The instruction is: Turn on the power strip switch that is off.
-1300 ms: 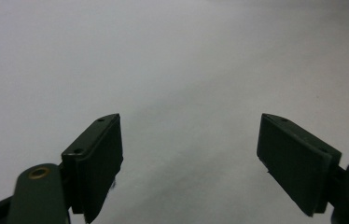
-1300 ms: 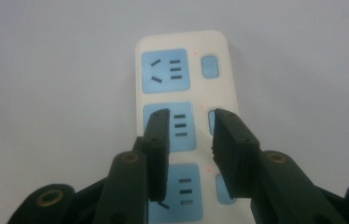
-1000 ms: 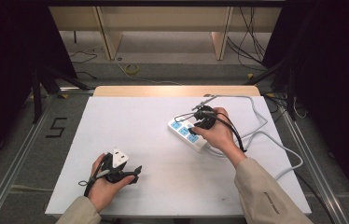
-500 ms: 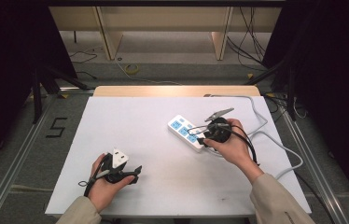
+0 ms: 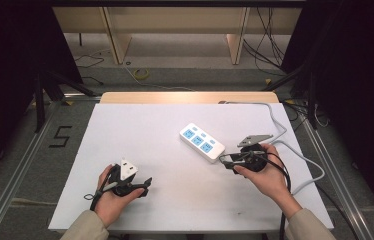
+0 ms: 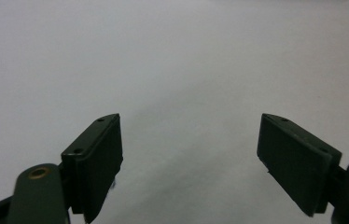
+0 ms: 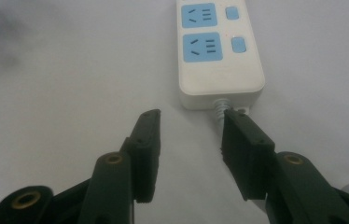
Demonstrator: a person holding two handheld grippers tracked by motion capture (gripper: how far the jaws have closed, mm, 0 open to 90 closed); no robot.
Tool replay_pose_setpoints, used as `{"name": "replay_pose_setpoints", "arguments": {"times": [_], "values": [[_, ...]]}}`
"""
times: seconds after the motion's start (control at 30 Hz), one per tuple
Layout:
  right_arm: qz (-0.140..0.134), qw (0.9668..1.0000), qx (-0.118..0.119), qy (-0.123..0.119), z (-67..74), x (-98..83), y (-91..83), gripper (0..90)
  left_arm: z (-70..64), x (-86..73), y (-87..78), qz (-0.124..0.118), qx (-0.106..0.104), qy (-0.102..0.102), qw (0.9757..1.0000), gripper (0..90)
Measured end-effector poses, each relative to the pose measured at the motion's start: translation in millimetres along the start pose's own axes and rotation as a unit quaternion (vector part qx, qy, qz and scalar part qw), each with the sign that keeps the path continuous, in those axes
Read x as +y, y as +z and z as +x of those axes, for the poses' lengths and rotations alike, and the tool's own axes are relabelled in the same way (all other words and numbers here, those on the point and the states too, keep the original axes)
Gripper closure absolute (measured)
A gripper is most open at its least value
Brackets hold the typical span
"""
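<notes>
Right of the table's [image 5: 140,125] middle the power strip [image 5: 202,142] lies flat, and your right gripper [image 5: 228,161], jaws just opened with nothing between, has drawn back off it since a second ago, so it looks released; left gripper [image 6: 189,154] gapes empty.

High view looks down on the table [image 5: 175,200] from above — both gripper views skim it close up.
</notes>
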State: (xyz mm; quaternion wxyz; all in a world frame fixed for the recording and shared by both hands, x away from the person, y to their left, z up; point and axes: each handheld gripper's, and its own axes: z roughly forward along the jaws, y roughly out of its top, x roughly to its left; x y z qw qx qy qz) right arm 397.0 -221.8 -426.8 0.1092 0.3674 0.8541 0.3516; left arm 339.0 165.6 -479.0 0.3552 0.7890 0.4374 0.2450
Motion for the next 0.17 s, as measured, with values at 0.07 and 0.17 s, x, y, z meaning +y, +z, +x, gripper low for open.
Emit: {"name": "replay_pose_setpoints", "arguments": {"times": [0.07,0.17], "values": [[-0.005,1.0,0.001,0.0,1.3,-3.6,-1.7,57.7,0.3,-0.1,0.1,-0.001,0.001,0.0,1.0,22.1],[-0.01,0.9999,-0.001,-0.002,3.4,-7.5,-3.7,57.7,1.2,-0.2,0.8,-0.006,0.002,0.0,1.0,21.8]]}}
